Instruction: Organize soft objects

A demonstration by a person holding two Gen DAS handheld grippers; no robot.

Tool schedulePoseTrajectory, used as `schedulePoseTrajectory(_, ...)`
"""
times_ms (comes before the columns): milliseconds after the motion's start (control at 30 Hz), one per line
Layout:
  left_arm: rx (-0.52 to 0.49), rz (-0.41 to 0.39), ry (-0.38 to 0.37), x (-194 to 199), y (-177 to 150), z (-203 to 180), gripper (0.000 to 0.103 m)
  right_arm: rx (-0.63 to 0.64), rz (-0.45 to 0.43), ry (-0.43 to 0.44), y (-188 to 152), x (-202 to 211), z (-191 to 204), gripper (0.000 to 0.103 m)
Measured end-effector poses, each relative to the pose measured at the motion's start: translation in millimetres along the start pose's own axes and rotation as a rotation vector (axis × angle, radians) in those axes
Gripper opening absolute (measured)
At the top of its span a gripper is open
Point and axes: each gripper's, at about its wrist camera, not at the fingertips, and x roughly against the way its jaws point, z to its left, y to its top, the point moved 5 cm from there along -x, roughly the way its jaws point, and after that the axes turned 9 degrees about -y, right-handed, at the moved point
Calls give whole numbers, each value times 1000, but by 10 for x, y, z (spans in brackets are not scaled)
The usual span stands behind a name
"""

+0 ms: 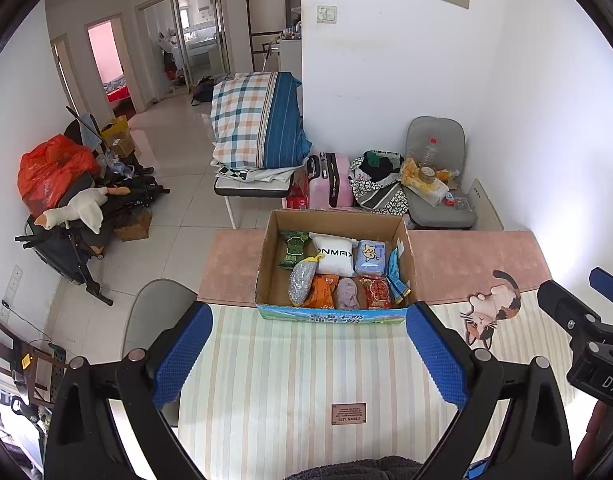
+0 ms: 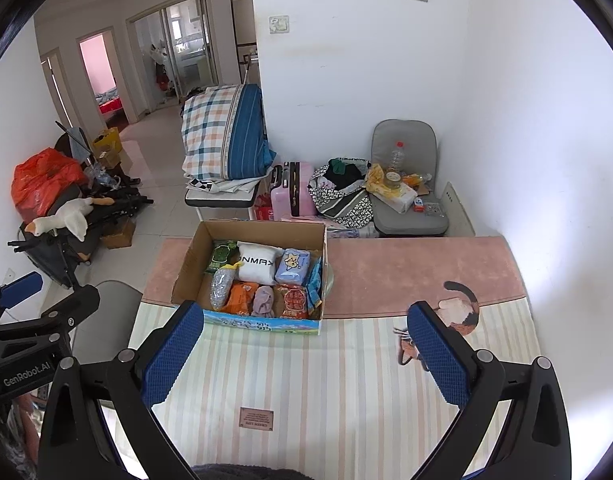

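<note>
A cardboard box [image 1: 268, 252] [image 2: 187, 264] stands on the table, mid-far. It holds several soft packs: a white pillow pack [image 1: 333, 257] [image 2: 257, 265], a blue tissue pack [image 1: 370, 257] [image 2: 292, 265], a green pack [image 1: 293, 247], an orange pack [image 1: 321, 290] [image 2: 240, 298], a red pack [image 1: 375, 291], a lilac cloth [image 1: 346, 293] [image 2: 263, 301] and a silvery pouch [image 1: 301, 283]. My left gripper [image 1: 308, 322] is open and empty, near side of the box. My right gripper [image 2: 306, 320] is open and empty, right of it.
The table has a striped mat [image 1: 306, 380] [image 2: 326, 380] with a small label [image 1: 348, 413] and a cat picture [image 1: 492, 308] [image 2: 462, 312]. Behind the table are a grey chair [image 1: 438, 184], a pink suitcase [image 1: 332, 184], folded bedding [image 1: 258, 120] and a goose plush [image 1: 76, 210].
</note>
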Motion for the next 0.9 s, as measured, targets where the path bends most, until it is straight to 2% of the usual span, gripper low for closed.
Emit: schedulePoseTrajectory(900, -2, -10, -3, -4, 18, -24, 99, -3, -10, -8, -14, 27, -43, 103)
